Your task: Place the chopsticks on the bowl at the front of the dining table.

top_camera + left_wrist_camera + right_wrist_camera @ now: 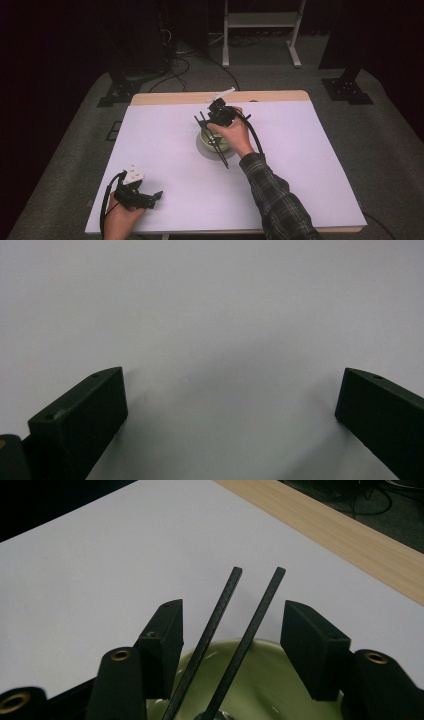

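Note:
A pale green bowl [223, 145] stands on a grey saucer [201, 148] in the middle of the white table. Two black chopsticks [223, 160] lie side by side across the bowl's rim. My right gripper [212, 125] hovers over the bowl. In the right gripper view its jaws stand open on either side of the chopsticks [250, 625], above the bowl [272, 685]; a gap shows beside the right jaw. My left gripper [150, 196] rests near the front left corner, and its jaws [230, 405] are open over bare white surface.
The white sheet [310, 165] covers the table, leaving a wooden strip [270, 96] along the far edge. A small white object [222, 93] lies on that strip behind the bowl. Stands and cables sit on the floor beyond.

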`<state>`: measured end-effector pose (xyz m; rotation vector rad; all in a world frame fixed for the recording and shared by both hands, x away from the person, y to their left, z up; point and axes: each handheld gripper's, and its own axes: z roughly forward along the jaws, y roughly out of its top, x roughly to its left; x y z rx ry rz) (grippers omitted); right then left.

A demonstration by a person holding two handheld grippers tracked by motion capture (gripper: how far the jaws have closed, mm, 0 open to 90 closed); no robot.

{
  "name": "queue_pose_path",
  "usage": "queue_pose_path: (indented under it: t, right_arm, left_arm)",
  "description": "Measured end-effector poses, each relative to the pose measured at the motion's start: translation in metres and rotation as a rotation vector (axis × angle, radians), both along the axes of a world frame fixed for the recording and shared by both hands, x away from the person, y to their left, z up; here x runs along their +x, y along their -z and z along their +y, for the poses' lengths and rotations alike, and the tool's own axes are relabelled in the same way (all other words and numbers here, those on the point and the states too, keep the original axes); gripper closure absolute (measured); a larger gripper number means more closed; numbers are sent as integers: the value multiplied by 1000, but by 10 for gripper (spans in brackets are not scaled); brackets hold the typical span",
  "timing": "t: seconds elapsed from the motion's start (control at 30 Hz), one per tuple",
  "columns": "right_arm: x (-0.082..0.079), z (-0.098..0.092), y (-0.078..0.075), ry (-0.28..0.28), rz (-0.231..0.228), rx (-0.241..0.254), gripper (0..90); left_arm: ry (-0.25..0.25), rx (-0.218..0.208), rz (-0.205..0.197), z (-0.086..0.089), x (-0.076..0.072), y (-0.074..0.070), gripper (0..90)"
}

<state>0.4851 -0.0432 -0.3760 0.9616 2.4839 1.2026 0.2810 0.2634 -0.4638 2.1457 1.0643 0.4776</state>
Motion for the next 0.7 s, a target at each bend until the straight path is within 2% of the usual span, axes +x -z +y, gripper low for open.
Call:
queue_pose_path:
  t: [0.17,0.4,0.7]
  right_arm:
    - [10,8,2,10,11,-3,412]
    - [18,19,8,18,17,-32,413]
    - [26,24,13,35,12,-59,414]
  left_arm:
    - [1,2,-2,0,0,0,0]
    - [0,0,-1,0,0,0,0]
    - [2,4,-1,0,0,0,0]
